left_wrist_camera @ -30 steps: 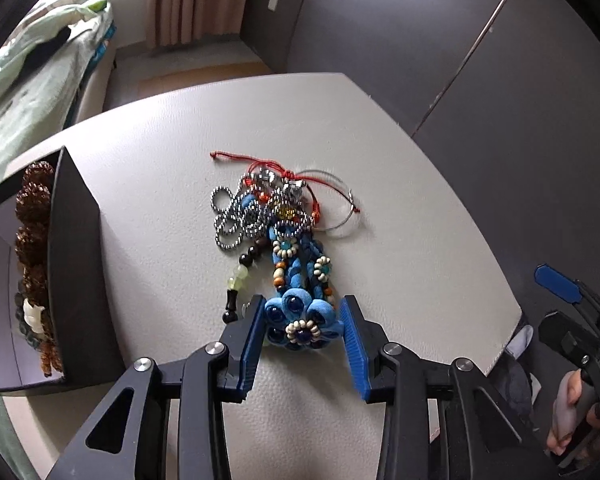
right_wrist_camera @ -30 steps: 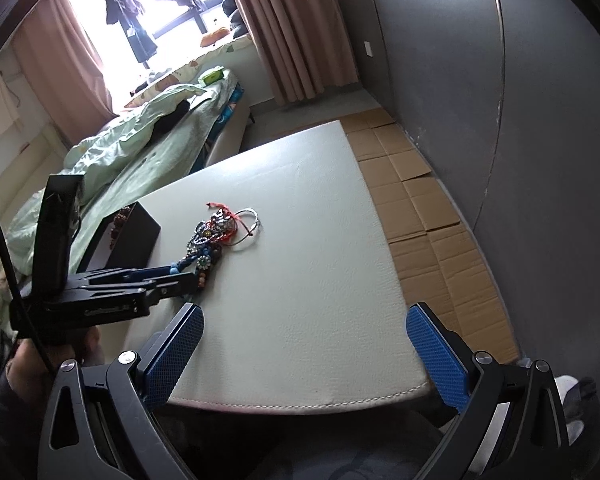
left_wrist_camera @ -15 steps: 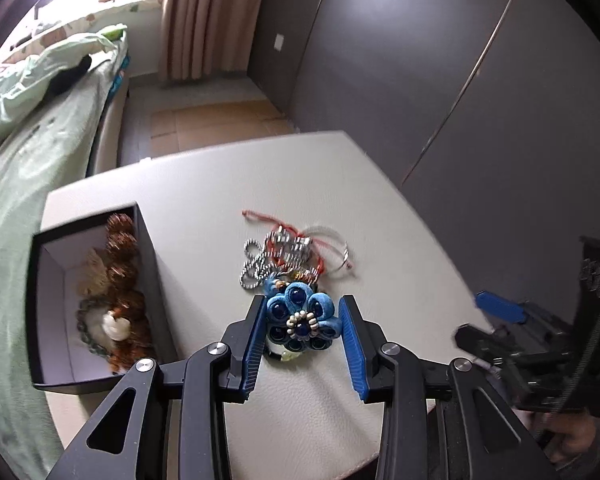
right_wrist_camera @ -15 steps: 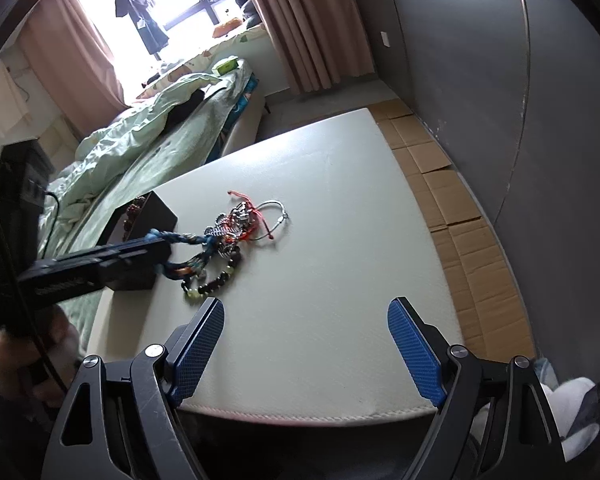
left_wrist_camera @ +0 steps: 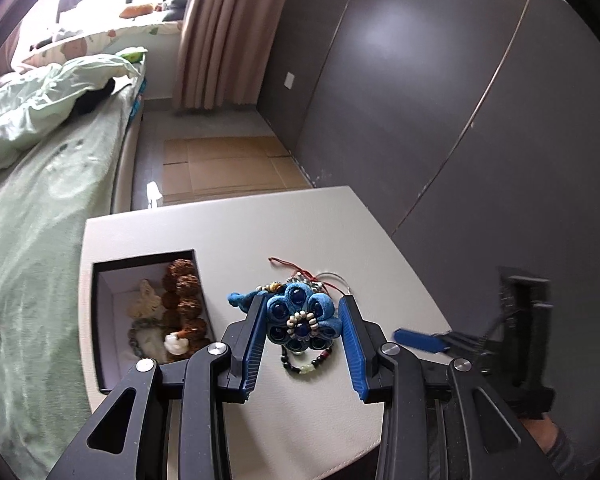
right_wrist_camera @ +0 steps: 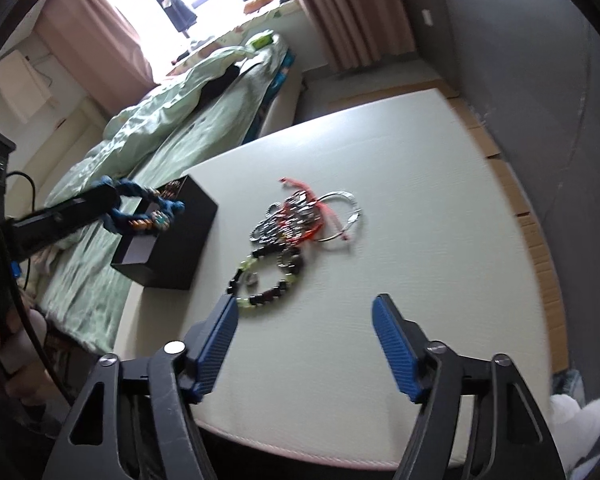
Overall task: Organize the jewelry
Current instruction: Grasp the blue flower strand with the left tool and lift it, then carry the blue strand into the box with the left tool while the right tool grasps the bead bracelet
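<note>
Necklace (left_wrist_camera: 300,316) now lifted clear of the pile (right_wrist_camera: 300,220): your left gripper (left_wrist_camera: 302,344) pinches it beside the box (right_wrist_camera: 172,236); your right gripper (right_wrist_camera: 304,332) hangs wide, empty.

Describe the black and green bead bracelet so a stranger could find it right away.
Start at the white table and find the jewelry pile right of the black box. The bracelet lies at the pile's near end, closest to the right hand-held gripper. It alone is a loop of black beads mixed with pale green ones.
</note>
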`<state>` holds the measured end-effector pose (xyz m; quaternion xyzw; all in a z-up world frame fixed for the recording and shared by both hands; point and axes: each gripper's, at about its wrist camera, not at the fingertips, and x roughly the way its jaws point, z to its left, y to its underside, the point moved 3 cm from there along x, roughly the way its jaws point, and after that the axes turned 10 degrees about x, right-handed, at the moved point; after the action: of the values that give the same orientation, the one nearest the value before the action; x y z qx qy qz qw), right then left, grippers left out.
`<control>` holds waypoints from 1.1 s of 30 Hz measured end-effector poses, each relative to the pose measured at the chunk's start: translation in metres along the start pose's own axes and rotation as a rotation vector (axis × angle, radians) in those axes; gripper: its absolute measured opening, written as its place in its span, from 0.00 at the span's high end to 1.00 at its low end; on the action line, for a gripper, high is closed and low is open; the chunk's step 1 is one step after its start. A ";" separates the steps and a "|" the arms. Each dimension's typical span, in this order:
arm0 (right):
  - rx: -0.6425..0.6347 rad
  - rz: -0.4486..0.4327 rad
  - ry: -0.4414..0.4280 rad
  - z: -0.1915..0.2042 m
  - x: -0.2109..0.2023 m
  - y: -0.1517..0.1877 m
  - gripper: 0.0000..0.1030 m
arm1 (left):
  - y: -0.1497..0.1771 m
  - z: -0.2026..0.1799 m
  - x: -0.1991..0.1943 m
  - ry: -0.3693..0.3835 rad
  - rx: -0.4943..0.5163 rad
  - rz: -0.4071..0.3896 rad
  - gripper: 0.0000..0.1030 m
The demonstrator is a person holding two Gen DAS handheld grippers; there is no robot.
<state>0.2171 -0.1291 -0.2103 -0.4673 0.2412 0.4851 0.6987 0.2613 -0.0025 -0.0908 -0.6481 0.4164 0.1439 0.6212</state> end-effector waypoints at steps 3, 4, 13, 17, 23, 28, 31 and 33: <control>-0.010 0.047 0.000 0.009 0.018 0.000 0.48 | 0.001 0.006 -0.008 -0.009 -0.014 -0.014 0.64; -0.012 0.056 0.002 0.009 0.022 -0.001 0.51 | 0.002 0.009 -0.010 -0.010 -0.023 -0.018 0.64; -0.047 0.104 0.071 0.024 0.059 -0.013 0.77 | 0.008 0.030 -0.024 -0.028 -0.069 -0.037 0.64; -0.112 0.092 0.154 0.035 0.069 -0.014 0.81 | 0.011 0.036 -0.026 -0.028 -0.083 -0.041 0.64; -0.228 0.097 0.268 0.044 0.068 -0.006 0.88 | 0.016 0.040 -0.025 -0.015 -0.097 -0.042 0.64; -0.241 0.105 0.304 0.031 0.055 -0.002 0.89 | 0.018 0.044 -0.025 -0.006 -0.111 -0.045 0.64; -0.222 0.125 0.304 0.023 0.049 -0.003 0.89 | 0.018 0.044 -0.026 -0.002 -0.115 -0.051 0.64; -0.228 0.146 0.310 0.023 0.050 -0.005 0.89 | 0.019 0.045 -0.027 0.002 -0.118 -0.054 0.64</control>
<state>0.2400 -0.0861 -0.2376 -0.5937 0.3228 0.4810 0.5586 0.2466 0.0510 -0.0932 -0.6947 0.3901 0.1508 0.5852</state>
